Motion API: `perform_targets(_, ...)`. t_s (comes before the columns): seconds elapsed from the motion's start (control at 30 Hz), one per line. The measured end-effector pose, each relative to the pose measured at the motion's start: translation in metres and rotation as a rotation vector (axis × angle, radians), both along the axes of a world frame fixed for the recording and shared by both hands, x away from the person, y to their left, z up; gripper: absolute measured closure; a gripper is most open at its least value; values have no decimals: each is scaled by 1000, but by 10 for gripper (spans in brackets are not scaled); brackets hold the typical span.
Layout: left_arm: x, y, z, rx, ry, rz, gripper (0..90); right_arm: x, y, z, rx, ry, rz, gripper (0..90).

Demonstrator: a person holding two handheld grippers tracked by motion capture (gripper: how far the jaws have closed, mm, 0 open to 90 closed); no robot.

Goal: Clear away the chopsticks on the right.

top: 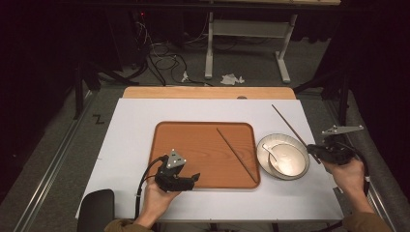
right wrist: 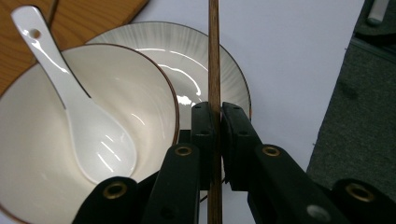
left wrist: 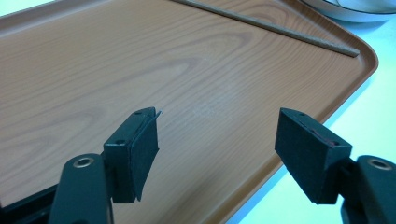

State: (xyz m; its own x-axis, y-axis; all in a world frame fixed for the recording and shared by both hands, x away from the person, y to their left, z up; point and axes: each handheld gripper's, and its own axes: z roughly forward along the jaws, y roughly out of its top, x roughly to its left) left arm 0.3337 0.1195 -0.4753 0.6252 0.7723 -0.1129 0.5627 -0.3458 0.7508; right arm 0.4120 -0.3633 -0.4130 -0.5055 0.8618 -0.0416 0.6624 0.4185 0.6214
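Jaws of right gripper clamped on chopstick, likely bound for the tray beside its mate; left gripper jaws apart, idle.

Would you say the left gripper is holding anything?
No, the left gripper is open, with only the bare wooden tray between its pads.

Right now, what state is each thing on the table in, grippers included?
Left gripper: open, empty, over the tray.
Right gripper: shut on a chopstick.
Held chopstick: clamped between the jaws, beside the bowl.
Other chopstick: lying slantwise in the tray.
Tray: flat on the table, holding just that chopstick.
Bowl: upright on a plate.
Spoon: resting in the bowl, handle on the rim.
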Motion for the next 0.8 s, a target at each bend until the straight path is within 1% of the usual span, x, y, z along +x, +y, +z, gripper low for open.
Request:
perform_targets(0.13,-1,-1,0,-1,1,1,300,-8,9,11,16,-20,15,853)
perform_targets(0.27,-1,0,0,-1,2,4,300,-15,21,21,17,-38,53,853)
perform_targets(0.33,0,0,-1,8,6,0,300,-18,28,27,20,-44,68,853)
perform_targets(0.47,0,0,-1,11,6,-4,300,-27,45,34,24,-57,111,853)
perform_targets(0.53,-1,0,-1,10,4,0,301,-30,55,35,29,-58,129,853)
perform_targets(0.63,-2,0,0,7,-3,0,305,-31,68,34,12,-36,152,853)
perform_targets(0.67,-2,0,0,8,-3,0,306,-32,71,34,8,-34,169,853)
perform_targets(0.77,-2,-1,0,15,0,1,307,-35,83,32,2,-24,186,853)
perform_targets(0.8,-2,-1,0,15,1,-1,307,-35,86,31,2,-29,202,853)
